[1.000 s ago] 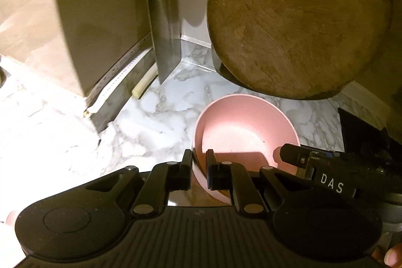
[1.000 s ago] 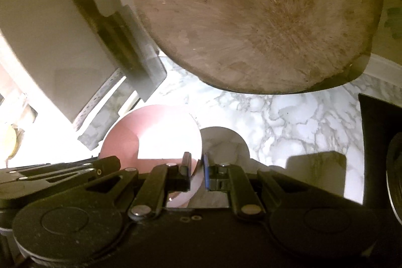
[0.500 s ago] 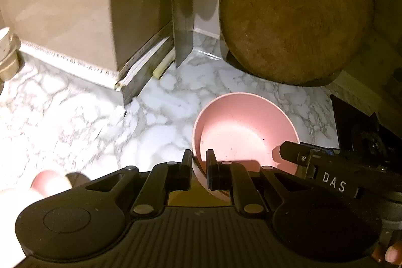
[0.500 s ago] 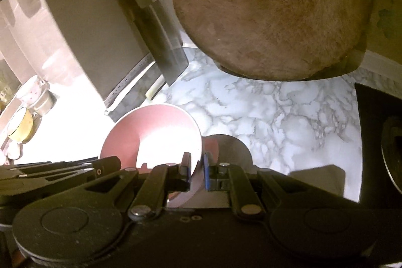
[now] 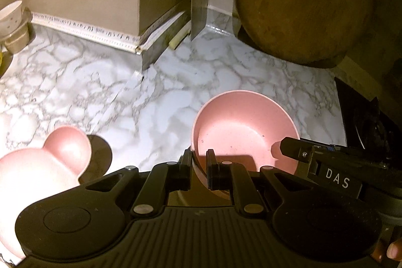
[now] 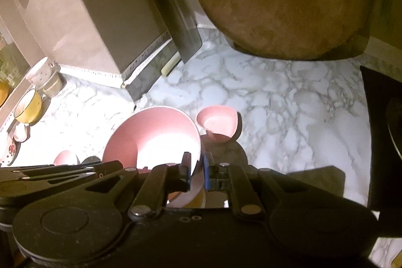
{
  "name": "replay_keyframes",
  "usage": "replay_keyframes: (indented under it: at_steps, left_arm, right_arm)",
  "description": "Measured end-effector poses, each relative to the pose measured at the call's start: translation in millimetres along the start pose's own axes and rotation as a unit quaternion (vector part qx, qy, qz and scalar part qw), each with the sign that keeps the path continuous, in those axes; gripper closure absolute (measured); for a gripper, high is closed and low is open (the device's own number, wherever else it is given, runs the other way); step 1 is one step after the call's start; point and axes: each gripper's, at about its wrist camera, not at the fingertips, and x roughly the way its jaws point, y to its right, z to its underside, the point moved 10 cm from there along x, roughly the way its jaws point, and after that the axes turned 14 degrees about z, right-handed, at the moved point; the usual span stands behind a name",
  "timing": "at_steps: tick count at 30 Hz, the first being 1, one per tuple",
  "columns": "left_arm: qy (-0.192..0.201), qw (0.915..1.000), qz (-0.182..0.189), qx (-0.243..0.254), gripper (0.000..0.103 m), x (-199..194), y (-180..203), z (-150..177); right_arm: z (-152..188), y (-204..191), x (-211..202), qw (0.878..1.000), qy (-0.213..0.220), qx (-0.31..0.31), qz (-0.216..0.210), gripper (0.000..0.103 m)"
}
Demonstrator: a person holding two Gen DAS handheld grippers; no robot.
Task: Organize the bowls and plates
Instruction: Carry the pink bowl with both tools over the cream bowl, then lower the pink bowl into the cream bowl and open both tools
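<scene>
i've carried the pink bowl (image 5: 245, 127) level away from the round wooden board (image 5: 304, 1), and a pink eared plate (image 5: 37, 165) has come into view below, so it's probably the drop spot. my left gripper (image 5: 199, 168) and right gripper (image 6: 196, 173) each pinch the bowl's rim, holding it above the tabletop (image 5: 176, 92). the bowl and plate both look empty.

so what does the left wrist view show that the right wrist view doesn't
Only the left wrist view shows the white patterned bowl on its stand, and the right gripper at the pink bowl's far rim. Only the right wrist view shows the yellow cup and the dish's far ear beyond the bowl. Both share the pink bowl pinched at its rim, the pink eared dish, the round wooden board, the cleaver and the marble counter.
</scene>
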Motion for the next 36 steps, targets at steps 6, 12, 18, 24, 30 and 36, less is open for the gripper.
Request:
replay_keyframes:
  at_steps: [6, 12, 18, 24, 30, 36]
  left_arm:
    - [-0.011, 0.9999, -0.001, -0.002, 0.093, 2.3, -6.0, 9.0]
    - [-0.018, 0.9998, -0.003, 0.002, 0.093, 5.4, -6.9, 13.3]
    - [-0.026, 0.9997, -0.004, 0.003, 0.093, 7.8, -9.7, 17.9]
    - [-0.027, 0.9996, -0.002, 0.001, 0.093, 9.6, -10.5, 19.6]
    - [-0.028, 0.9996, -0.002, -0.002, 0.093, 9.2, -13.2, 19.4]
    - [-0.017, 0.9998, -0.006, 0.012, 0.093, 2.4, -13.0, 13.1]
  right_arm:
    - [12.8, -6.2, 3.2, 1.000, -0.013, -0.002, -0.001, 0.094]
    - [22.7, -5.4, 10.1, 1.000, -0.026, -0.001, 0.001, 0.094]
    - [26.8, -6.2, 12.4, 0.999, -0.034, 0.002, -0.001, 0.094]
    - [28.6, -6.4, 15.1, 0.999, -0.038, -0.001, -0.001, 0.094]
    - [28.3, -5.5, 16.0, 0.999, -0.047, 0.004, -0.008, 0.094]
    - [26.7, -6.1, 13.9, 0.999, -0.044, 0.002, -0.013, 0.093]
